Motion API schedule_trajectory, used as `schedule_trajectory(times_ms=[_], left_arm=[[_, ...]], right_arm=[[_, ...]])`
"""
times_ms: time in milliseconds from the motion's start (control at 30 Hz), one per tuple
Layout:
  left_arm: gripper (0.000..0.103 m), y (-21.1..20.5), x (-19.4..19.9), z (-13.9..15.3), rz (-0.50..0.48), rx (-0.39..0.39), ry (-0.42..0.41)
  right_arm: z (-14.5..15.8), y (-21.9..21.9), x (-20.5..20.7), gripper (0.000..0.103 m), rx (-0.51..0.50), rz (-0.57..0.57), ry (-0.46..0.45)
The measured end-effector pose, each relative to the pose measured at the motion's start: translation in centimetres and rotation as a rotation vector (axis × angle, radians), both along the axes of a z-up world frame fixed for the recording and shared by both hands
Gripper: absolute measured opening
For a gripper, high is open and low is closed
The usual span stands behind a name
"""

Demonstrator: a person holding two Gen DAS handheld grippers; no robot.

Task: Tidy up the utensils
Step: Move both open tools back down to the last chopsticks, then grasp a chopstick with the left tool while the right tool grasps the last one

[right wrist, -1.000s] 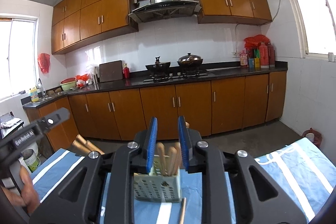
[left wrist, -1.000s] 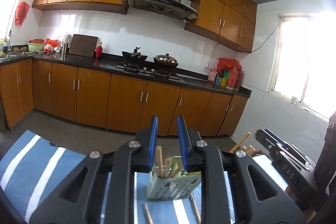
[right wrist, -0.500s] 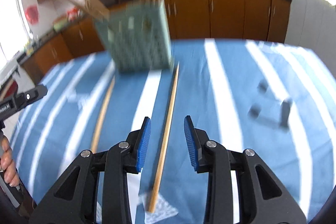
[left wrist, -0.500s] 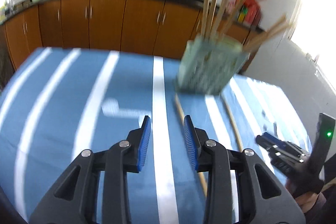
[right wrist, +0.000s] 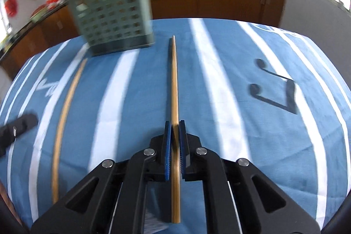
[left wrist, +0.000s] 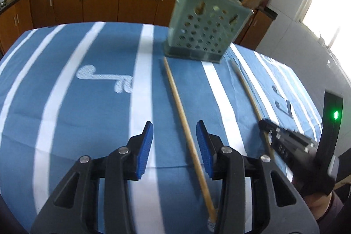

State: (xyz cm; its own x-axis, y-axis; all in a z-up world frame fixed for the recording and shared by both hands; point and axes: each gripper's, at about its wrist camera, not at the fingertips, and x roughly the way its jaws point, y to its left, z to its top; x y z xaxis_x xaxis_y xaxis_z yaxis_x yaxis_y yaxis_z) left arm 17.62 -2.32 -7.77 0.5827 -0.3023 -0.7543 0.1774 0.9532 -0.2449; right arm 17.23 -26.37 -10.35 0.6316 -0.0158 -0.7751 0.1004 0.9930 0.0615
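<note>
Since half a second ago, right gripper has clenched onto right chopstick, aligned lengthwise for lifting toward holder; left gripper spread wide, straddling left chopstick flat on tablecloth, evidently pre-grasp.

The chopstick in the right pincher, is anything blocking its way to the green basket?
Nothing visible blocks it. The right gripper is shut on the chopstick, and only bare blue striped cloth lies between its tip and the basket, which stands ahead to the left.
</note>
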Motion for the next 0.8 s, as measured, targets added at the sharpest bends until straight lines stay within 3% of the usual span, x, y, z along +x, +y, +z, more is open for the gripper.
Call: schedule_trajectory(times_ms=[100,233,400,433,800], left_arm=[[0.041,-1.2,0.2,-1.0,-0.01,0.026,0.018],[0.04,-2.6,0.2,-2.0,-0.016,0.063,0.032],[0.011,-3.4,0.0,-2.7,0.009,0.146,0.005],[0.01,-3.3,-0.1,-2.8,0.014,0.151,0.003],[0.013,2.2,3.2,-2.5,0.135,0.147,0.026]], right_arm=[[0.0,-1.8,0.1,0.007,0.023,-0.074,0.004],[0.0,-2.5,-0.1,0.007,0.018,-0.071,0.0],[-0.1,-2.2,-0.2,0.008,0.009,-0.056,-0.006],[-0.1,-2.2,-0.2,0.008,0.011,-0.052,-0.006],[-0.1,-0.8,0.8,0.008,0.006,0.022,-0.006]])
